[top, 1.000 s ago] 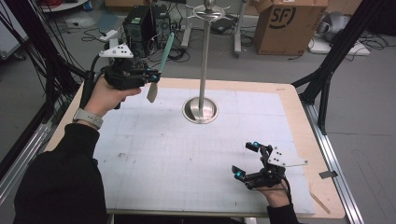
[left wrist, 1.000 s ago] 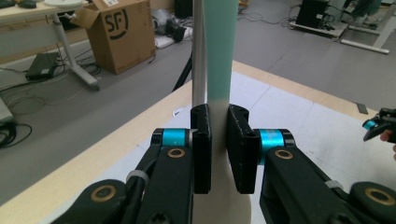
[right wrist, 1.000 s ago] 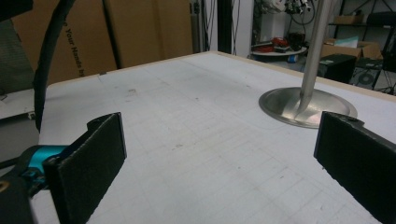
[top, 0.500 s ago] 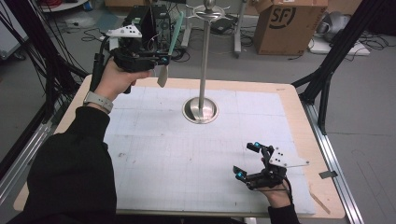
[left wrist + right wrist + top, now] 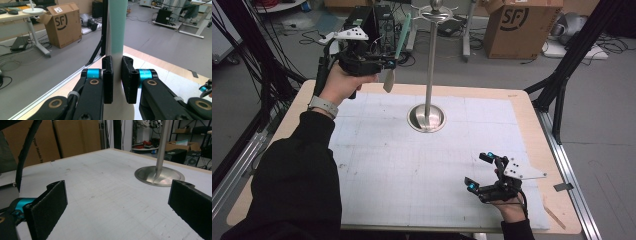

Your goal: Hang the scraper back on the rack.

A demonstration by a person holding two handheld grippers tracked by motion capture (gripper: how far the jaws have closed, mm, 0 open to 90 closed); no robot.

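A person's left gripper (image 5: 384,64), raised to the left of a metal stand (image 5: 430,65) near the far edge of the table (image 5: 532,115), clamps a long flat spatula (image 5: 398,47) between its black jaws. The spatula has a pale green handle and a cream blade; in the left gripper view the jaws press its cream neck, while the handle's top and the blade's lower end are cut off by the frame. The stand is a slim polished pole rising from a round, shiny dished base, its hooked top partly cropped in the high view. In front and to the right of the stand's base, the right gripper (image 5: 479,172) rests low over the white gridded mat (image 5: 412,170), jaws spread wide with nothing between them.
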